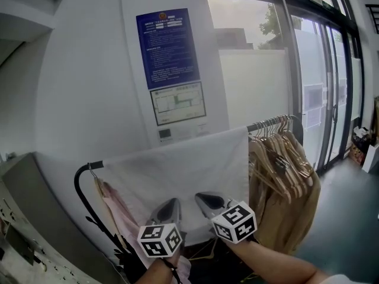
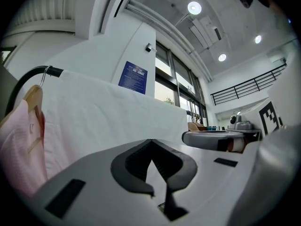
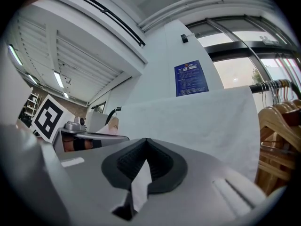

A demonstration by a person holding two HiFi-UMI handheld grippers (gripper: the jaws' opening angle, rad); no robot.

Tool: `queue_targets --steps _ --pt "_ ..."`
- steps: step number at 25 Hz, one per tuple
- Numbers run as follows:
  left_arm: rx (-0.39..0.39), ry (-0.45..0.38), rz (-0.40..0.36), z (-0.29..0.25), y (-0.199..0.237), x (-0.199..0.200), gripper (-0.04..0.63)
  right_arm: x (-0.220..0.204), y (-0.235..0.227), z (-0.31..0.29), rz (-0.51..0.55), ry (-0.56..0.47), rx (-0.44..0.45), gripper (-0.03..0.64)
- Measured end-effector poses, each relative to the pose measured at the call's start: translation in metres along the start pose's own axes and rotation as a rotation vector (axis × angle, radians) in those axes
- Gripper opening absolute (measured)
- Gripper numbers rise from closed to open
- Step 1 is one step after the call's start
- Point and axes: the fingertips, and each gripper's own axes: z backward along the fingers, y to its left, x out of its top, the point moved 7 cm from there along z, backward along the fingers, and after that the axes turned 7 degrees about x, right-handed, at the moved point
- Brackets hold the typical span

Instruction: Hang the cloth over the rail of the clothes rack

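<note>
A white cloth [image 1: 177,170] hangs spread over the black rail [image 1: 269,123] of the clothes rack, draped down its front. It fills the middle of the left gripper view [image 2: 108,112] and the right gripper view [image 3: 197,121]. My left gripper [image 1: 172,203] is below the cloth's lower part with its jaws shut and nothing between them [image 2: 151,142]. My right gripper [image 1: 204,197] sits beside it at the same height, also shut and empty [image 3: 146,142]. Both point up at the cloth and stand a little short of it.
Several wooden hangers [image 1: 278,152] with tan garments crowd the rail's right end. A pink garment [image 1: 115,209] hangs at the left, by the rack's curved black end [image 1: 80,182]. A white wall with a blue notice [image 1: 167,46] is behind; glass doors [image 1: 323,87] stand at the right.
</note>
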Motion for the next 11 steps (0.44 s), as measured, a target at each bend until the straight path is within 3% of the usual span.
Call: queue_targets --steps 11 --pt "-0.016 -0.009 -0.047 0.002 0.005 -0.002 0.006 -0.001 0.010 -0.009 0.012 0.012 -0.001 0.000"
